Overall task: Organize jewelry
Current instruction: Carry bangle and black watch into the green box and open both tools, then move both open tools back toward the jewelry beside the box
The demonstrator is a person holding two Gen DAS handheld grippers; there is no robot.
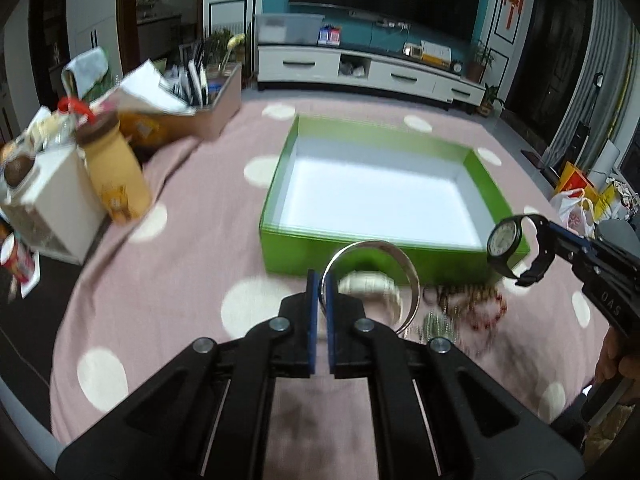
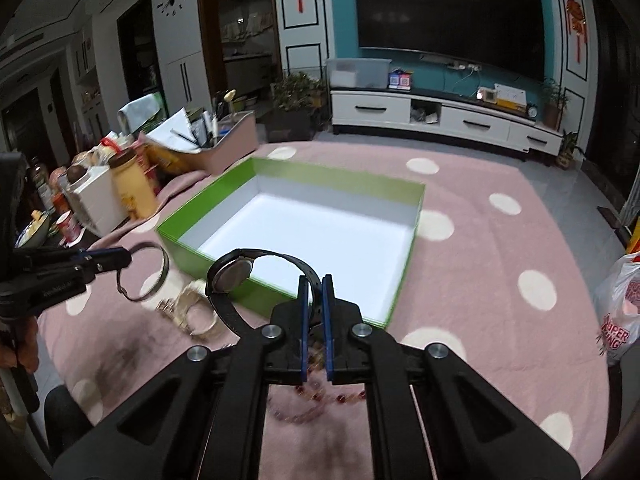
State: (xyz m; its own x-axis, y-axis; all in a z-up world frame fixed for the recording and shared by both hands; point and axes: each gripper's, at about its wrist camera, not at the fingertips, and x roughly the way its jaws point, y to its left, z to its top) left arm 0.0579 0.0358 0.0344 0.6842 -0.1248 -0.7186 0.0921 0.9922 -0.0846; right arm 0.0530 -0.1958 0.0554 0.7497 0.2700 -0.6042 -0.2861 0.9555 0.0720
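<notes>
While our left gripper [image 1: 322, 280] pinches the silver bangle [image 1: 372, 280], our right gripper [image 2: 315, 284] clamps the black watch [image 2: 236, 274] strap, both near the green box [image 1: 280, 248].

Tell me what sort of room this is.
Most likely a home living room: a large television hangs on a teal wall above a white drawer cabinet, with potted plants nearby and red knot decorations on the wall panels.

Dim room, motion blur, fisheye edges dark, box floor [image 1: 376, 196] glaring
</notes>
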